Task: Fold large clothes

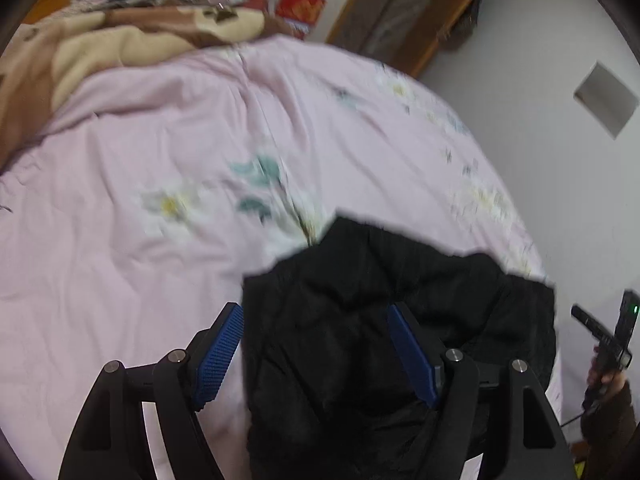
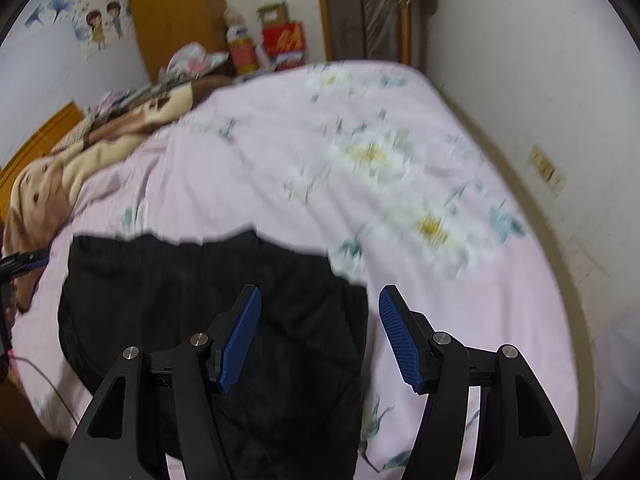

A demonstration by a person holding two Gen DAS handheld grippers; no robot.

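Black garment (image 1: 360,320): one large dark item, bunched, lying on the pink floral quilt (image 1: 140,140) at the near edge of the bed, toward its wall-side corner. You are holding the left gripper (image 1: 316,354) directly over it, blue pads spread wide with the cloth lying between and below them, nothing clamped. You are holding the right gripper (image 2: 320,336) over the garment's wall-side margin (image 2: 352,320), fingers likewise apart and gripping nothing; its left pad is sitting above black fabric, its right pad above bare quilt. The garment's long axis appears to be running along the near edge of the bed, from the left gripper across to the right. Both grippers are close, the left more centred, the right better placed for an edge pinch. A brown and cream blanket (image 2: 80,152) is lying well apart at the headboard end. Both views are blurring.
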